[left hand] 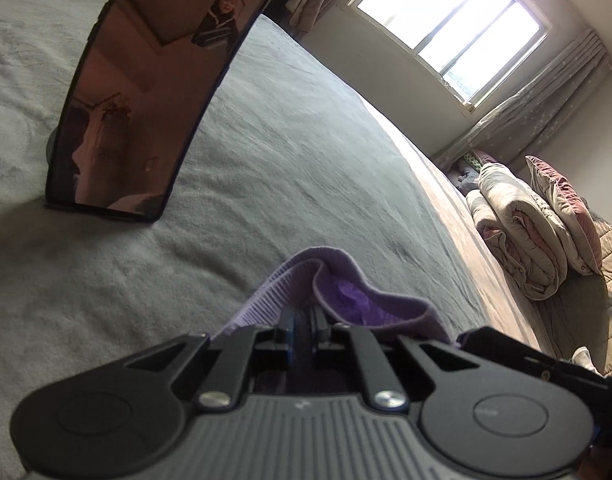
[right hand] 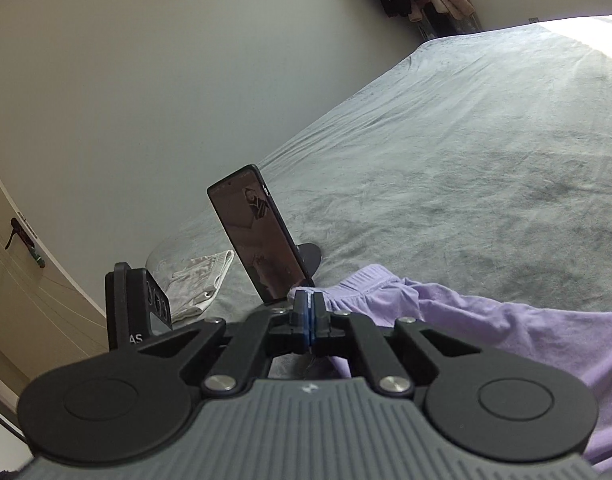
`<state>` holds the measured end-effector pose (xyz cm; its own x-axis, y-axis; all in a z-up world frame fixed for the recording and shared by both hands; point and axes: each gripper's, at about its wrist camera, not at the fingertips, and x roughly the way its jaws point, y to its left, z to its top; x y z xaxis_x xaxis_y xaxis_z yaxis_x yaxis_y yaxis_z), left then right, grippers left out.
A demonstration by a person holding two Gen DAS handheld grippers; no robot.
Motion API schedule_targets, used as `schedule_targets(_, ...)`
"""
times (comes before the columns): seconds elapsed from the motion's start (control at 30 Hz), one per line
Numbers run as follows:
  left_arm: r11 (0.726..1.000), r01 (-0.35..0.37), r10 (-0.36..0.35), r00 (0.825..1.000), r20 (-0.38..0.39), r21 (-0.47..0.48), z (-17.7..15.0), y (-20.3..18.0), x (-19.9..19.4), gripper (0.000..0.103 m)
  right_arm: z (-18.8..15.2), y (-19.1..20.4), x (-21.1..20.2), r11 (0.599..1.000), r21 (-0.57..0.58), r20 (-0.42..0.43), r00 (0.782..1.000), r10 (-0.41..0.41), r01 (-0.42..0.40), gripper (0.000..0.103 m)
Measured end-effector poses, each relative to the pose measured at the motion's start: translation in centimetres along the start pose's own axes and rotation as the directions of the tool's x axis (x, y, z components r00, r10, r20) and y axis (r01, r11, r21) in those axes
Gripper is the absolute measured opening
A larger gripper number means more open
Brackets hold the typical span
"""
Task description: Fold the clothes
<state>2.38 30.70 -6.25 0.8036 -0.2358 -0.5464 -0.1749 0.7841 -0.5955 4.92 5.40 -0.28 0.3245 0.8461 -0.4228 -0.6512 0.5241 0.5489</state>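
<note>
A lilac garment (right hand: 486, 320) lies on the grey bed sheet (right hand: 466, 140), with its ribbed waistband (right hand: 358, 280) bunched just right of my right gripper (right hand: 309, 306). That gripper's blue pads are pressed together. The cloth's edge runs in under them, and the pinch itself is hidden. In the left wrist view the same garment's ribbed waistband (left hand: 326, 276) arches up in a loop in front of my left gripper (left hand: 306, 322). The left gripper is shut on the band, a little above the sheet (left hand: 265, 160).
A phone (right hand: 261, 240) leans on a stand on the bed, close ahead of both grippers (left hand: 157, 92). A folded white cloth (right hand: 201, 280) lies at the bed's left edge. A rolled duvet (left hand: 522, 232) and pillow lie under the window (left hand: 446, 32). A door (right hand: 21, 240) stands left.
</note>
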Motion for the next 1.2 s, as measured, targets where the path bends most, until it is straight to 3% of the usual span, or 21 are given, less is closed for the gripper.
schedule_targets(0.2,0.998,0.025,-0.024,1.000,0.007,-0.049,0.2,2.1,-2.7,0.012,-3.5,0.4,3.1,1.000,0.009,-0.108,0.994,-0.024,0.025,0.003)
schedule_targets(0.3,0.999,0.031,-0.031,0.999,-0.010,-0.045,0.3,2.0,-3.2,0.028,-4.6,0.6,4.1,0.999,0.024,-0.158,0.987,-0.037,0.042,0.005)
schedule_targets(0.4,0.998,0.044,-0.045,0.998,-0.032,-0.034,0.3,1.8,-3.4,0.042,-5.0,1.3,3.6,0.998,0.038,-0.174,0.984,-0.042,0.049,0.013)
schedule_targets(0.67,0.999,0.004,-0.008,0.995,-0.103,-0.040,-0.5,0.6,-3.2,0.043,-4.7,1.9,-2.2,0.983,0.059,-0.133,0.978,-0.163,0.172,0.016)
schedule_targets(0.77,0.998,-0.020,0.014,0.994,-0.110,-0.059,-0.8,0.2,-3.3,0.043,-4.8,1.4,-4.9,0.965,0.097,-0.122,0.965,-0.230,0.243,0.040)
schedule_targets(0.9,0.995,-0.052,0.041,0.992,-0.117,-0.088,-1.5,-0.3,-3.6,0.043,-4.9,0.7,-8.5,0.923,0.162,-0.130,0.934,-0.332,0.350,0.042)
schedule_targets(0.97,0.995,-0.057,0.046,0.992,-0.118,-0.088,-1.8,-0.7,-3.8,0.042,-4.7,-0.1,-10.2,0.879,0.225,-0.137,0.907,-0.399,0.421,0.042)
schedule_targets(1.03,0.995,-0.062,0.053,0.992,-0.113,-0.082,-2.1,-0.9,-4.0,0.040,-4.5,-1.1,-11.6,0.838,0.309,-0.130,0.893,-0.431,0.450,0.042)
schedule_targets(1.2,0.988,-0.032,0.016,0.994,-0.109,-0.150,-2.3,-0.1,-4.5,0.038,-5.5,-5.0,-13.0,0.723,0.586,-0.059,0.908,-0.415,0.368,0.042)
